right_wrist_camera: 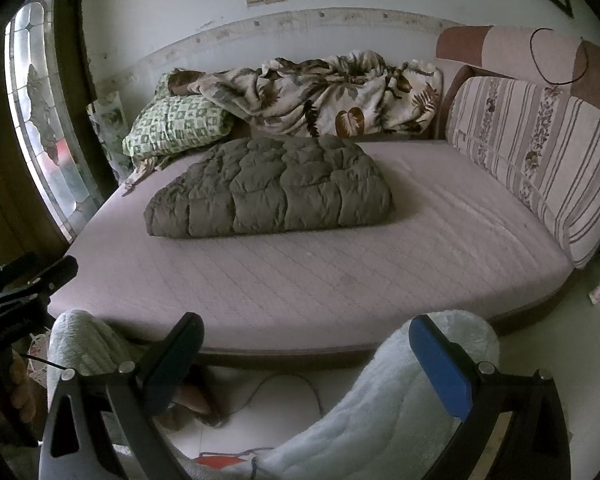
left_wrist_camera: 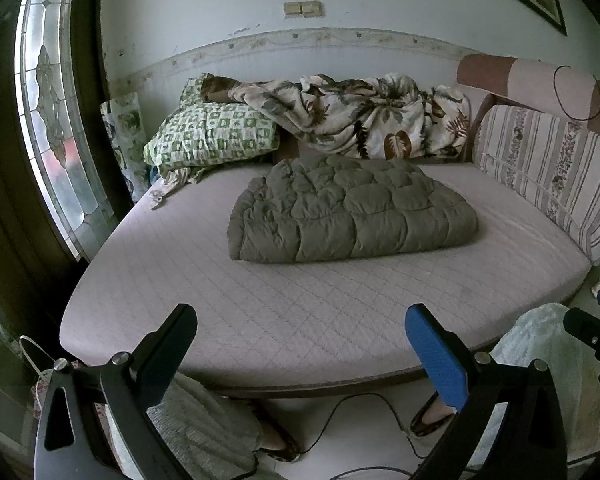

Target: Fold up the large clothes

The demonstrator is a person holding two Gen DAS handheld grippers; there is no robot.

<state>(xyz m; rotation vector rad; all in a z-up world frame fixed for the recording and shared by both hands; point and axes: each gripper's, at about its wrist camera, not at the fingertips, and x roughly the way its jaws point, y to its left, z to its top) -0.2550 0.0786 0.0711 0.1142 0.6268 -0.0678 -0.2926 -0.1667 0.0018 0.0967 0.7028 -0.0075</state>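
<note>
Folded quilt on the bed, both tools held back and empty.

The olive quilt (left_wrist_camera: 350, 210) lies folded in a puffy block on the mattress (left_wrist_camera: 300, 312), toward its far half, just before the leaf-print blanket (left_wrist_camera: 364, 116) and the green pillow (left_wrist_camera: 212, 136). A striped cushion (left_wrist_camera: 552, 168) leans at the right end. The left tool (left_wrist_camera: 300, 344) and right tool (right_wrist_camera: 306, 354) hang over the near edge of the bed, each with fingers spread wide and gripping nothing, well apart from the quilt.
</note>
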